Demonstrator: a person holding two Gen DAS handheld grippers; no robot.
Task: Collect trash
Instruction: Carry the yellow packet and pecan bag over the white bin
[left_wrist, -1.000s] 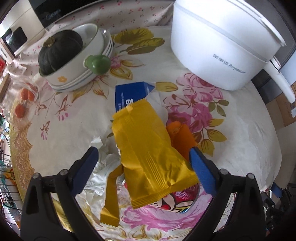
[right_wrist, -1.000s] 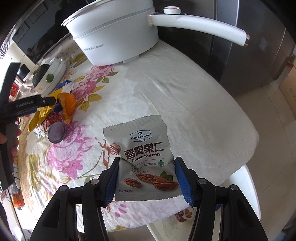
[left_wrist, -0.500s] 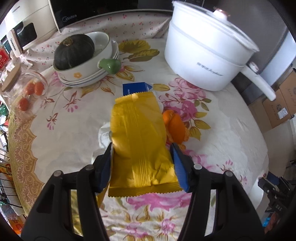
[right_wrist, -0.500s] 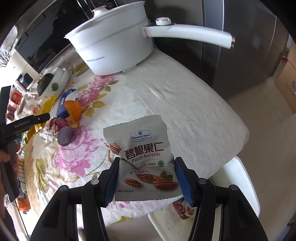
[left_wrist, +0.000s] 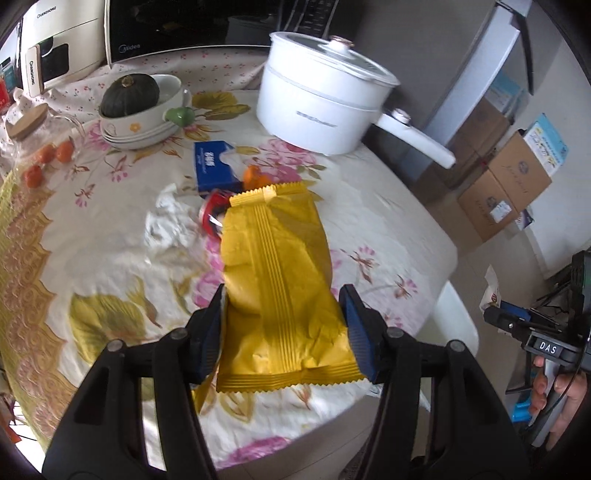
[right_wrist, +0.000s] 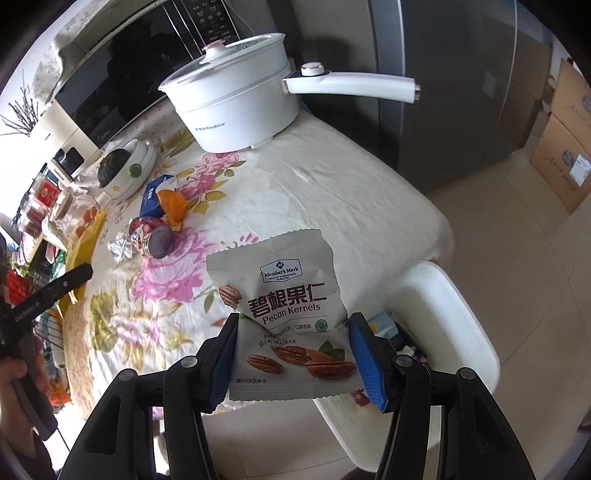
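Observation:
My left gripper (left_wrist: 284, 295) is shut on a yellow snack wrapper (left_wrist: 280, 251), held up over the floral table (left_wrist: 110, 258). The same wrapper (right_wrist: 86, 236) shows at the left of the right wrist view. My right gripper (right_wrist: 294, 321) is shut on a grey pecan kernels bag (right_wrist: 280, 280), above the table's edge and a white bin (right_wrist: 454, 314) on the floor. On the table lie a red can (right_wrist: 142, 230) on its side, an orange wrapper (right_wrist: 171, 205), crumpled white paper (right_wrist: 120, 245) and a blue box (right_wrist: 151, 195).
A white electric pot (left_wrist: 321, 110) with a long handle stands at the back of the table. Stacked bowls holding a dark squash (left_wrist: 129, 96) are at the back left. Cardboard boxes (left_wrist: 506, 184) sit on the floor to the right, and the bin (left_wrist: 458, 321) by the table's edge.
My left gripper shut on the yellow wrapper, lifted it and drew back from the pile. My right gripper rose with the pecan bag, and more of the bin shows.

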